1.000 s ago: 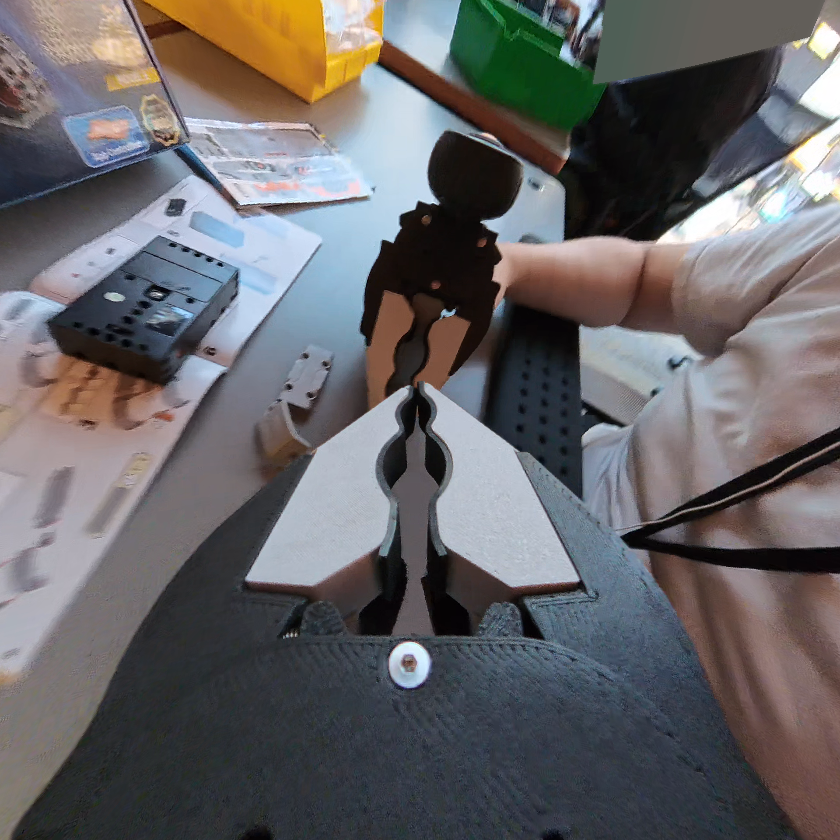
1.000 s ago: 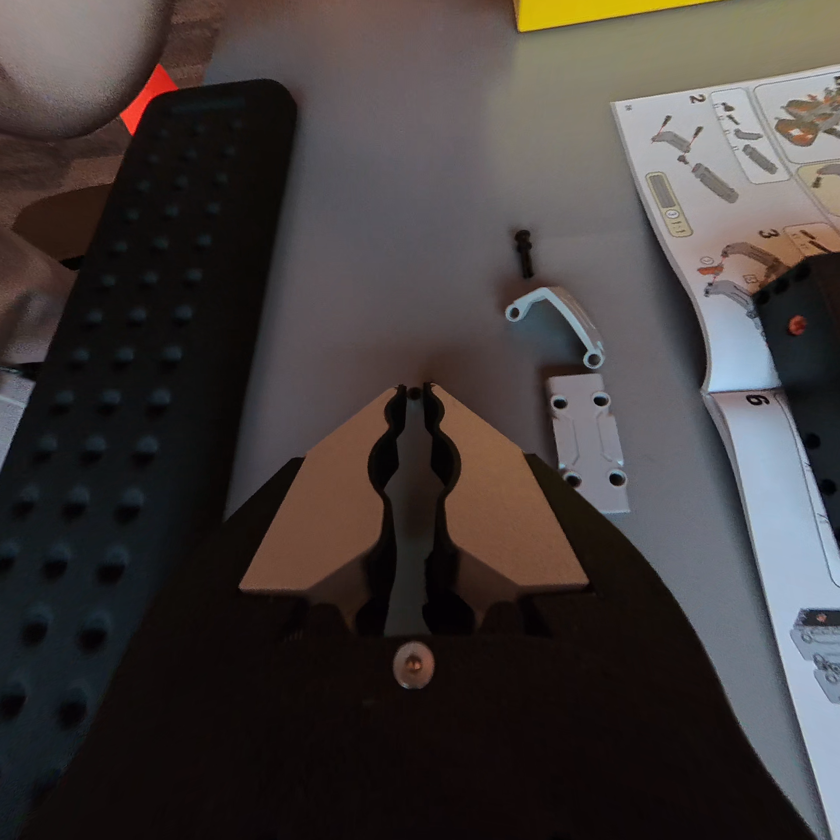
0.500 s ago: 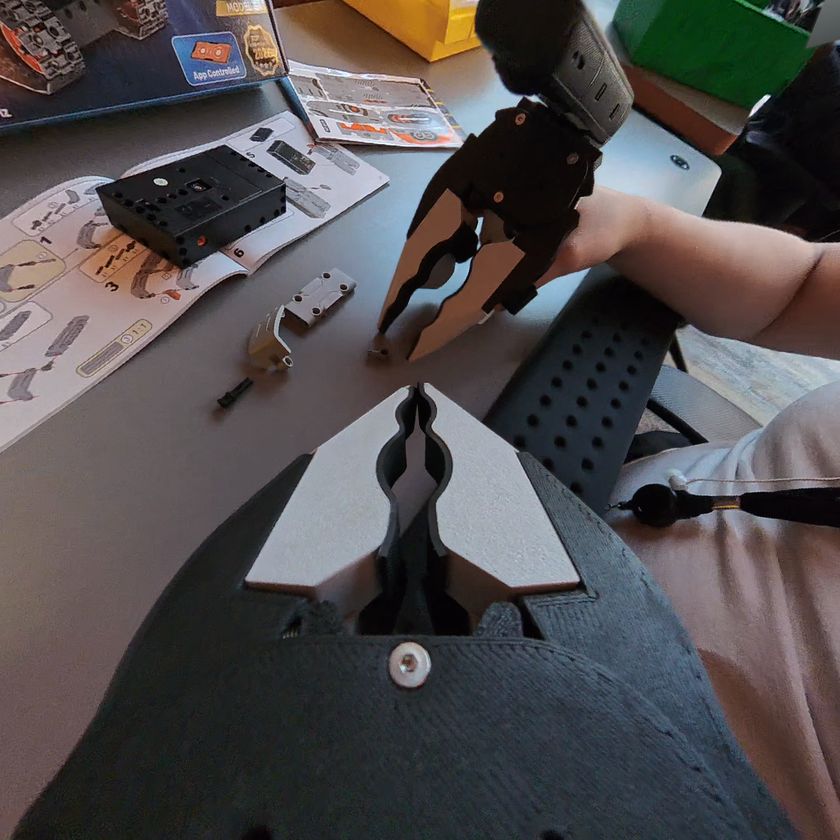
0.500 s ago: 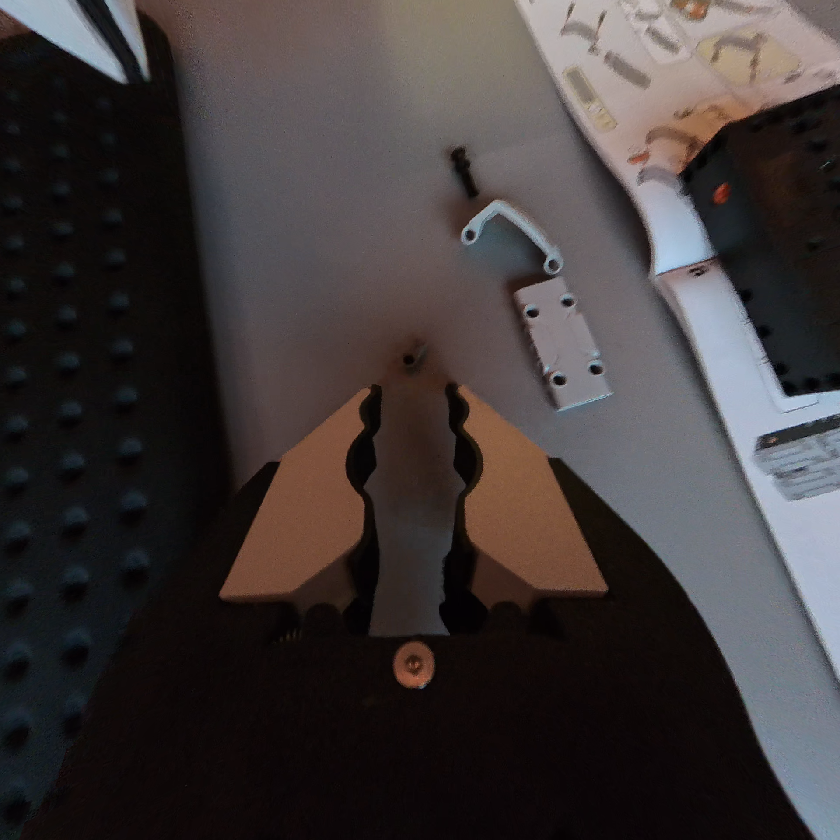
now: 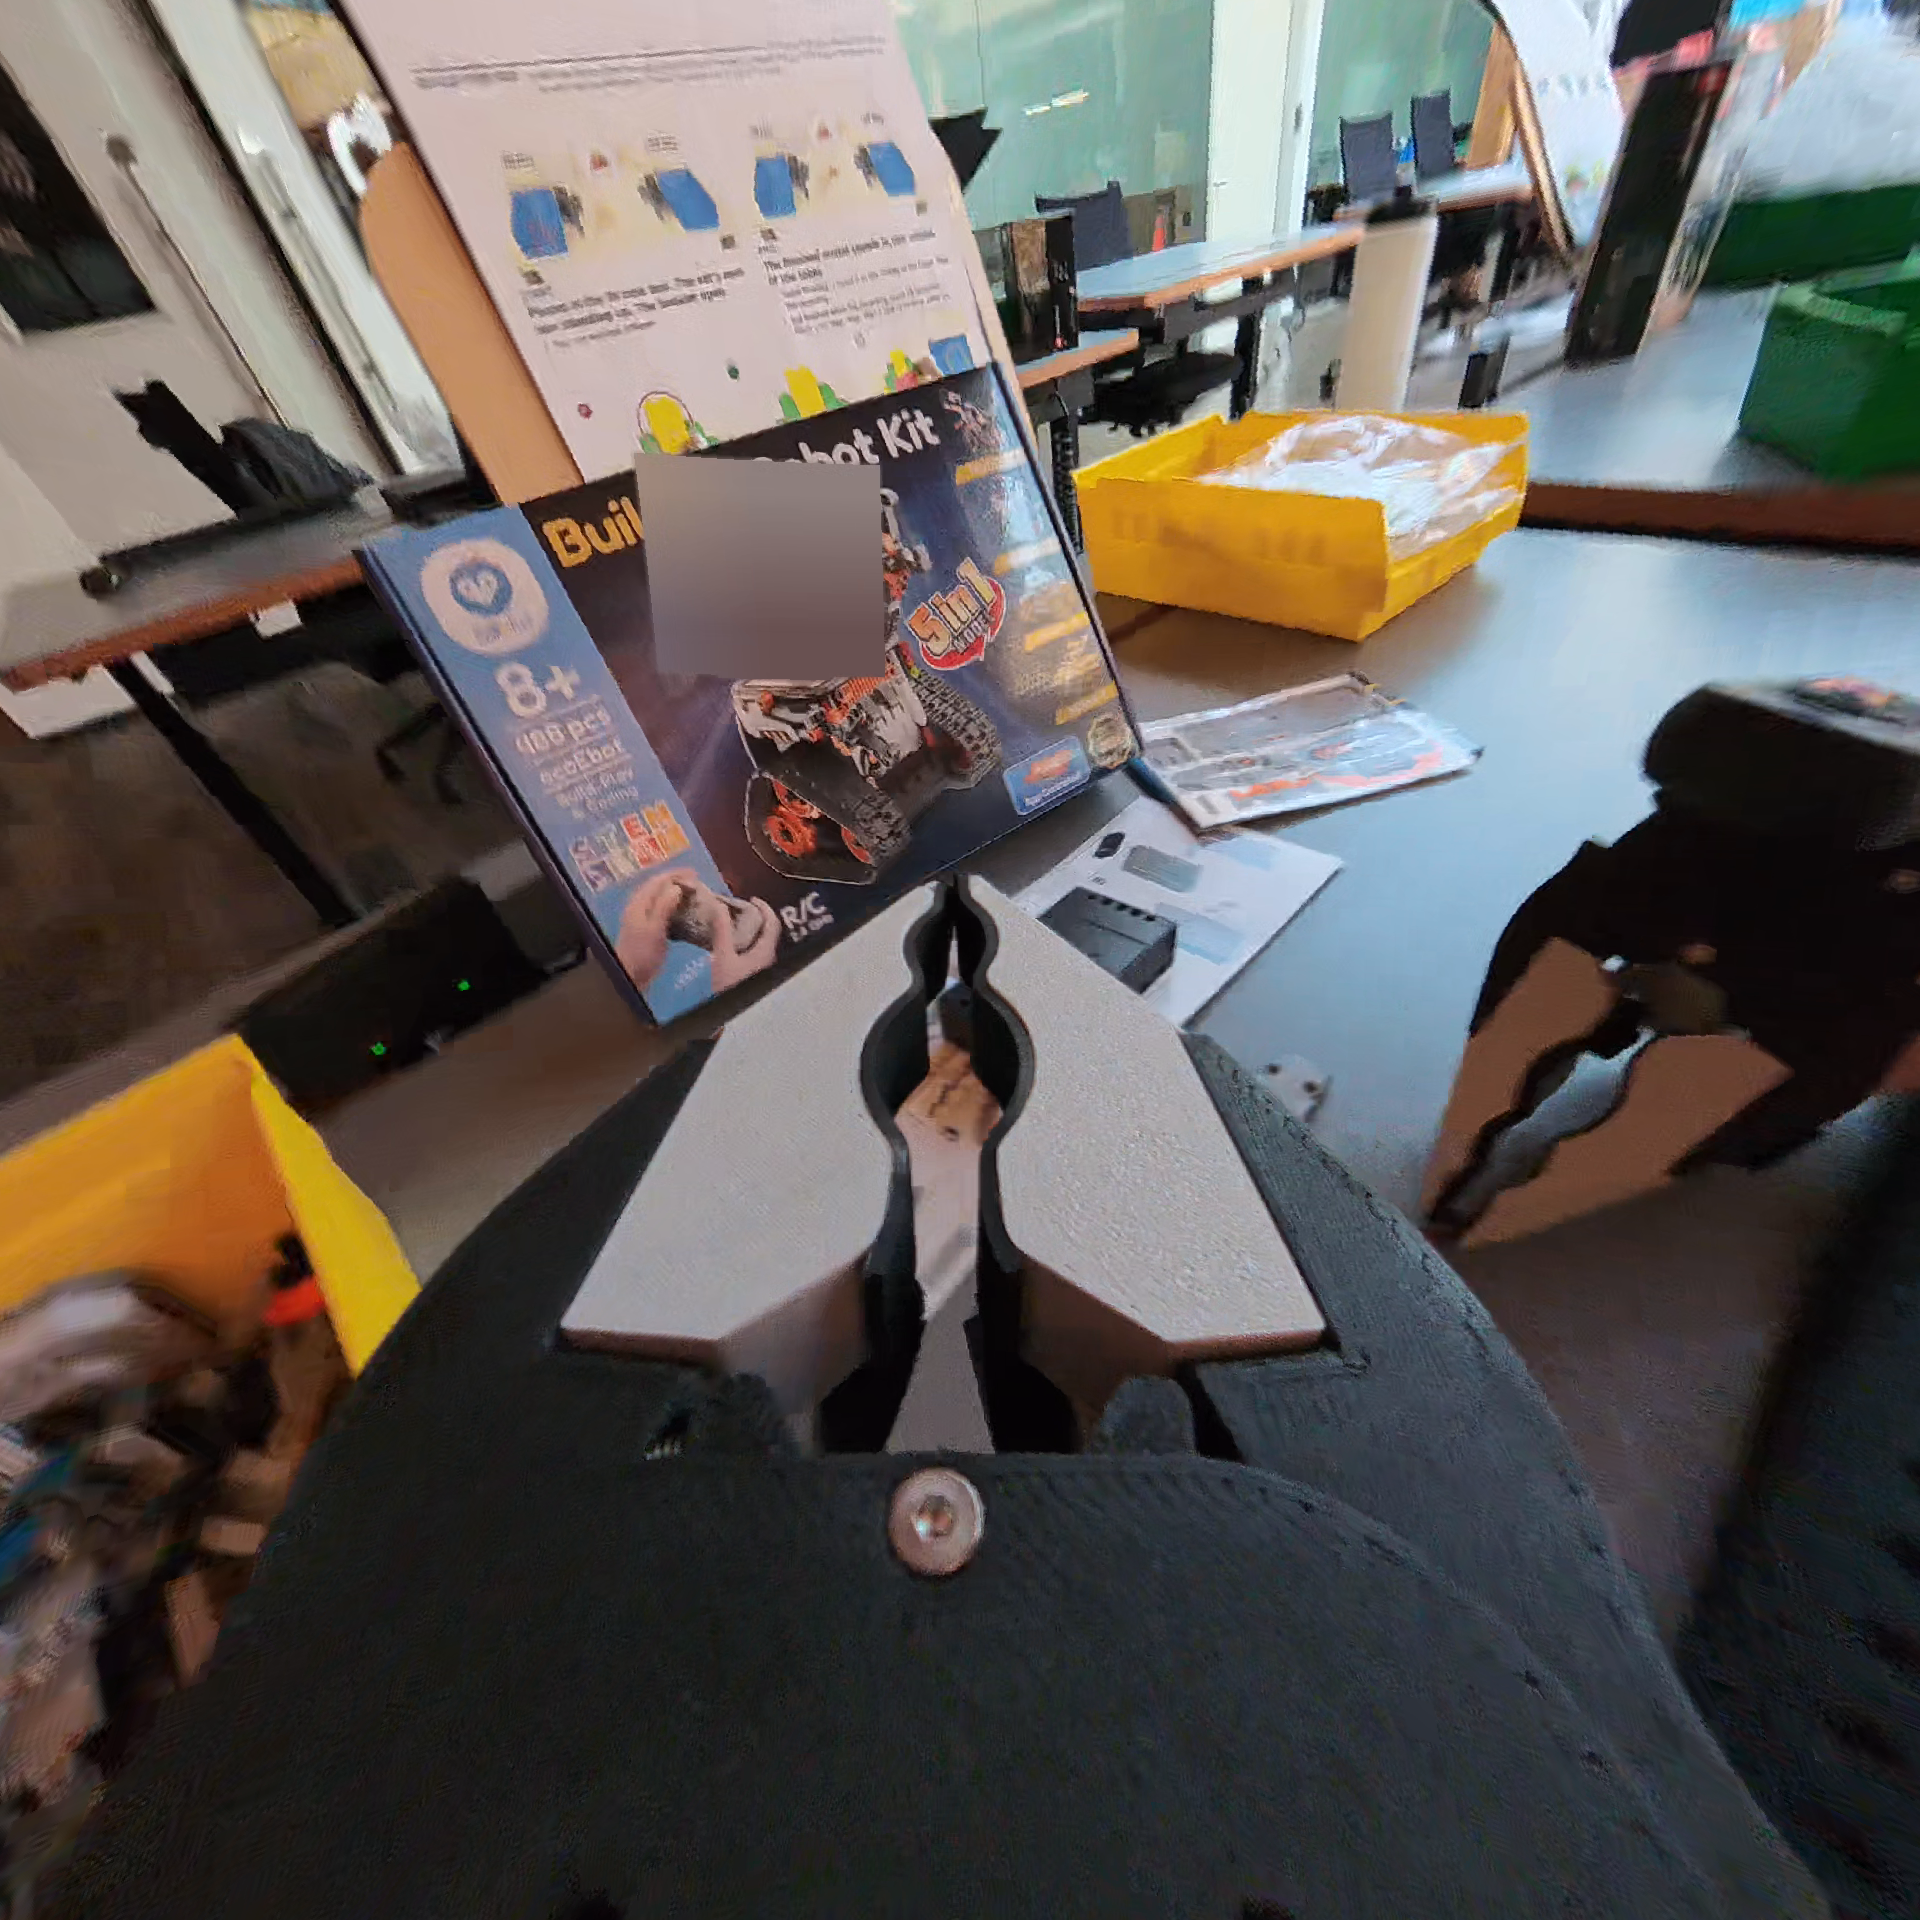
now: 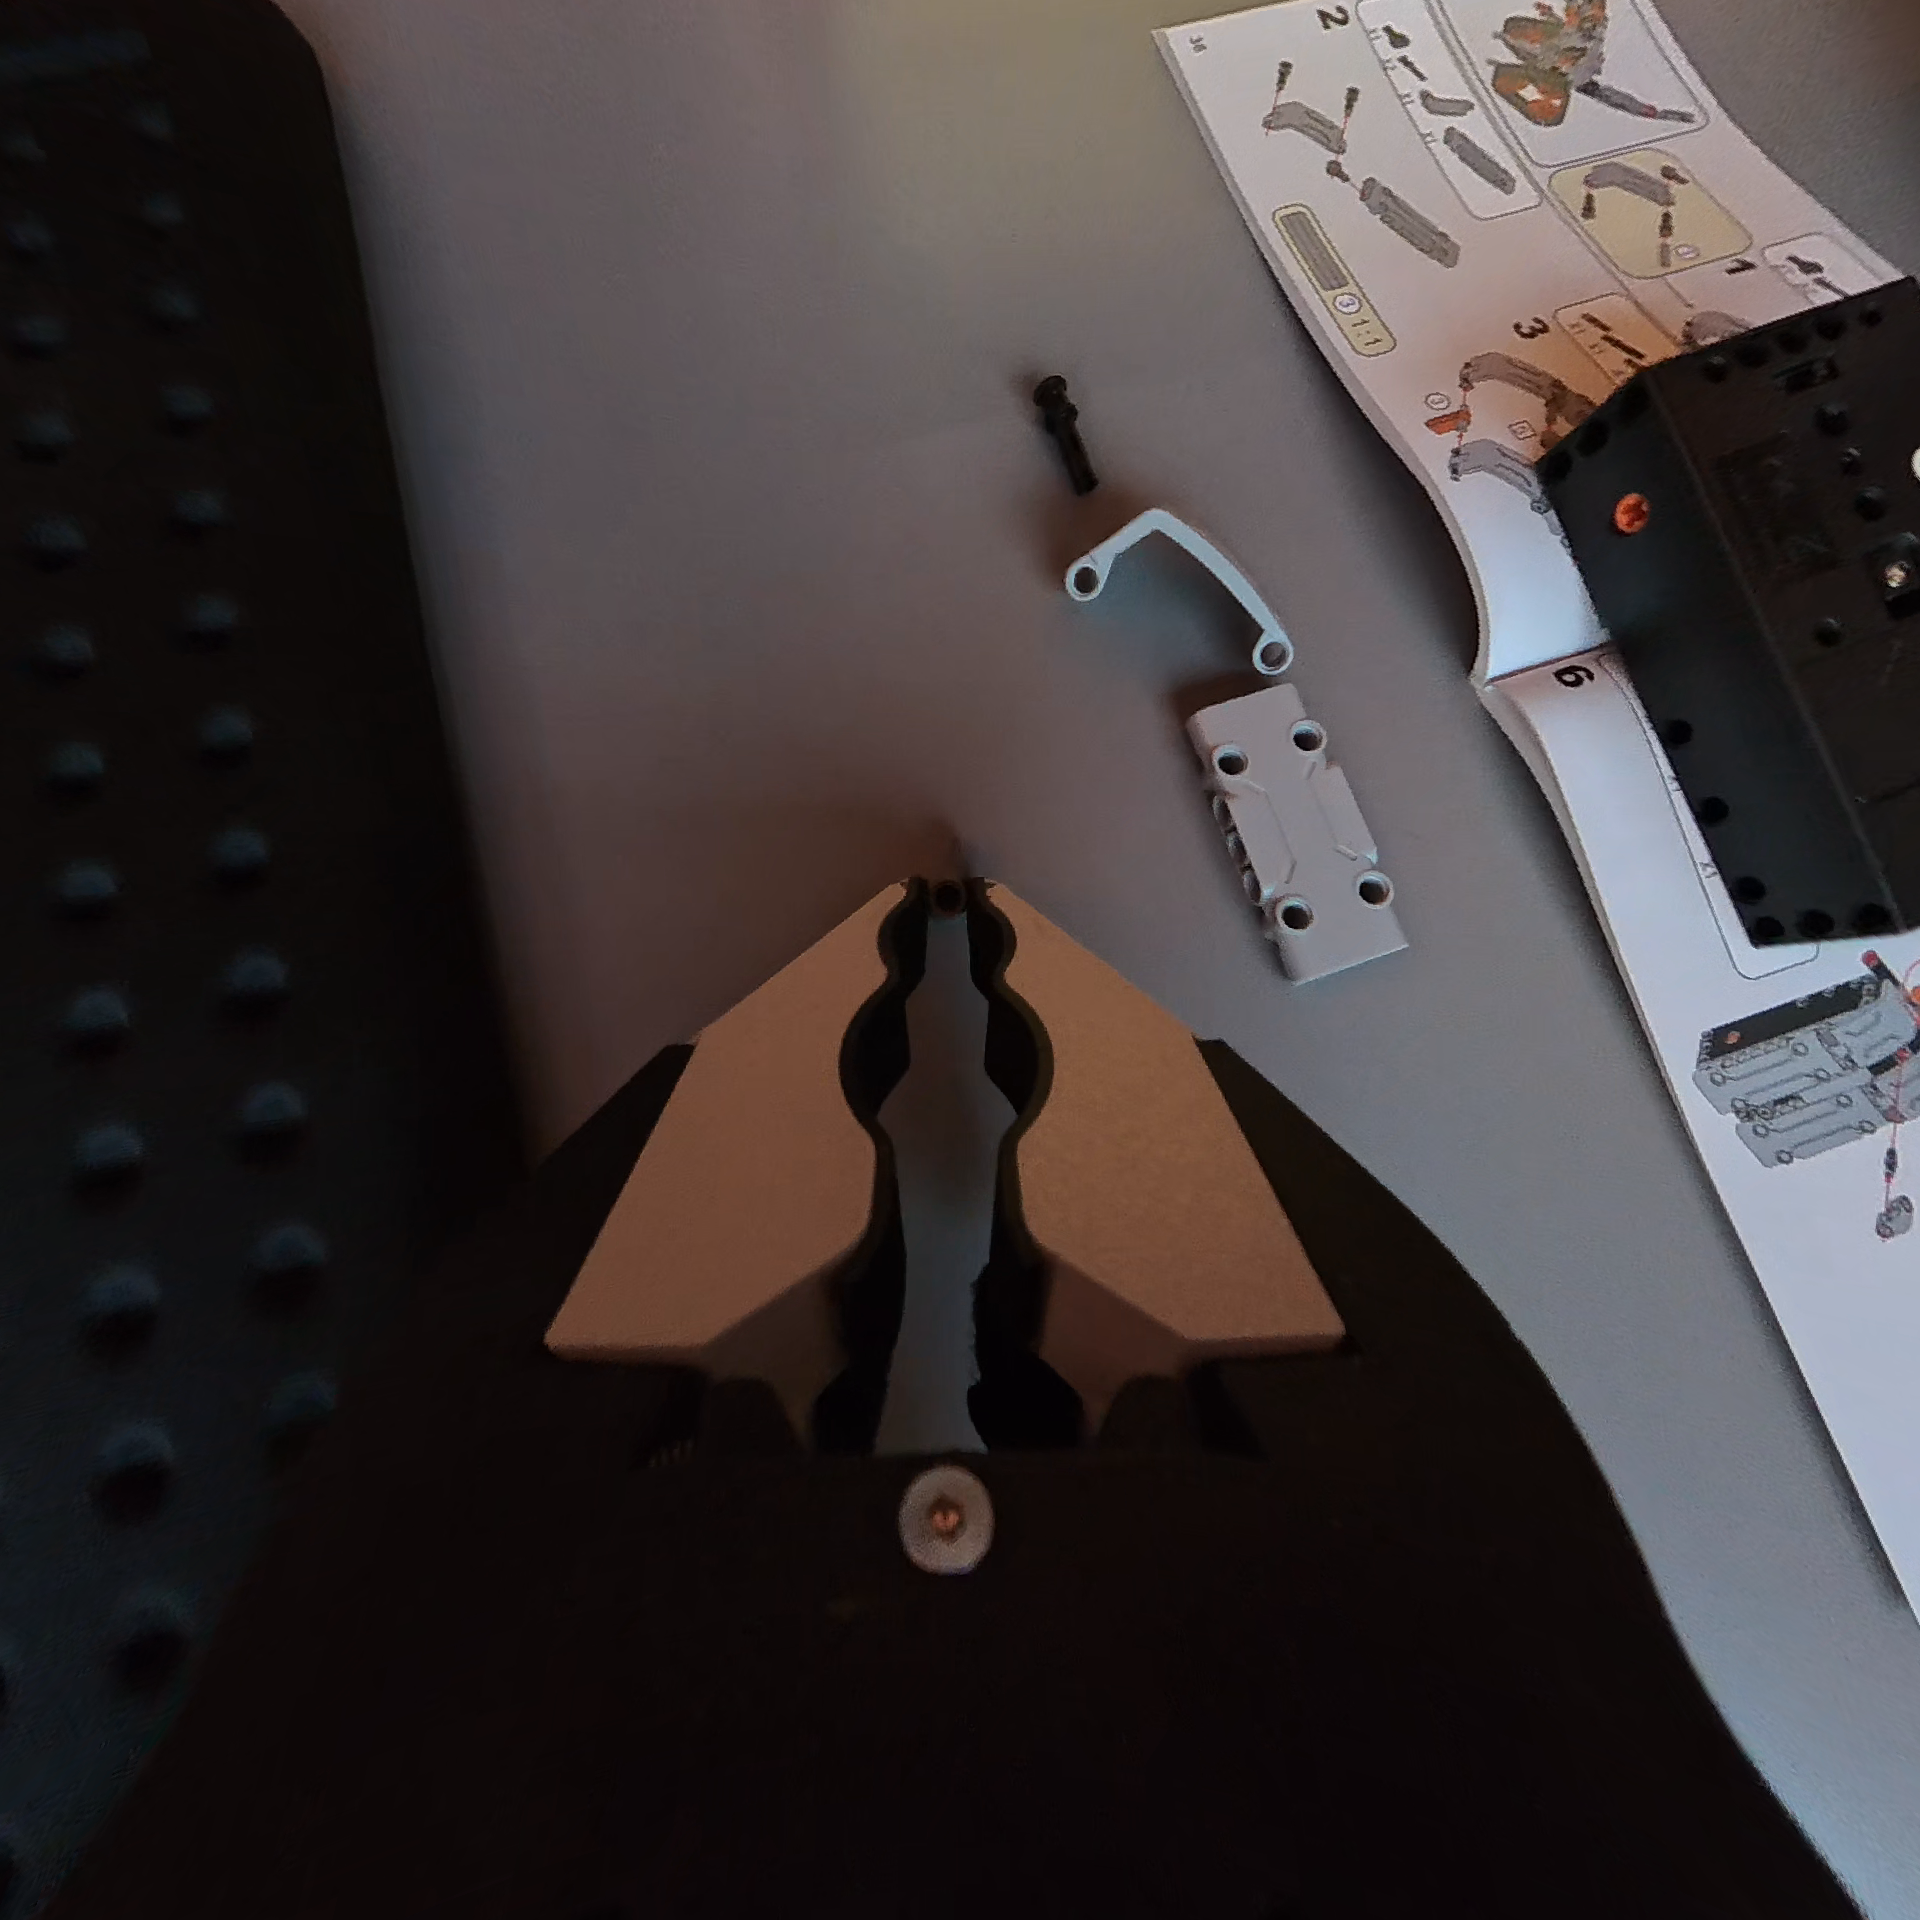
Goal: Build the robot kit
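Observation:
My right gripper is shut on a small dark round pin, which I see end-on between the fingertips just above the grey table. A black pin, a grey curved piece and a grey plate with four holes lie to its right. My left gripper is shut with nothing between its fingers, raised and pointing at an upright kit box. The right gripper also shows blurred in the left wrist view, tips down at the table.
An open instruction booklet with a black block on it lies at the right. A black studded pad runs along the left. A yellow bin stands behind, and another with loose parts at the left. A bagged sheet lies by the box. The grippers' ends are close to 25 centimetres from one another.
My right gripper opened and left the small pin on the table, then shut on it again. My left gripper stayed shut and swung up from the table towards the kit box.

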A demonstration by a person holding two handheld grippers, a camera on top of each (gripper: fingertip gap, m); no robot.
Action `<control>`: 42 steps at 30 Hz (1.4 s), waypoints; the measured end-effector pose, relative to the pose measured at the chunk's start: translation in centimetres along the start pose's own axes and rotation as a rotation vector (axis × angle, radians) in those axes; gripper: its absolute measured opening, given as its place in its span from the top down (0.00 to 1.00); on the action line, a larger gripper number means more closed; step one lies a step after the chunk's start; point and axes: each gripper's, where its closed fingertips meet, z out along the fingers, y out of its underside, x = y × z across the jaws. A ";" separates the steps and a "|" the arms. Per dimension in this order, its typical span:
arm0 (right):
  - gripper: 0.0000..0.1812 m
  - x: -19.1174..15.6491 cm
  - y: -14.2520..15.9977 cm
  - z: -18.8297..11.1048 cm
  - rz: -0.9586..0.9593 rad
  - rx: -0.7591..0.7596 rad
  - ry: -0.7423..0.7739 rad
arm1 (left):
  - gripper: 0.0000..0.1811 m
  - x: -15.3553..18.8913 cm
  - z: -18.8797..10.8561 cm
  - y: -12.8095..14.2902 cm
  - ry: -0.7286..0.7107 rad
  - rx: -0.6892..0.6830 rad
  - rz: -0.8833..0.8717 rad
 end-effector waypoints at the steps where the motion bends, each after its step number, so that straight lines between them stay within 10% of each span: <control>1: 0.96 0.3 0.1 -0.1 0.009 0.010 -0.007 | 1.00 -0.3 1.0 0.1 0.016 -0.026 0.064; 7: 0.97 3.3 -2.5 -2.0 0.070 0.240 0.007 | 0.98 -0.2 4.8 0.9 0.133 0.082 0.204; 16: 0.97 6.0 -8.3 -2.4 0.072 0.460 0.087 | 1.00 -1.7 2.1 2.8 -0.211 0.222 0.427; 22: 0.96 7.9 -15.1 -2.5 0.060 0.679 0.191 | 1.00 -4.3 0.7 2.4 -0.302 0.246 0.214; 42: 0.96 6.6 -12.5 -2.3 -0.044 0.601 0.151 | 1.00 -6.1 0.4 3.7 -0.309 0.252 0.052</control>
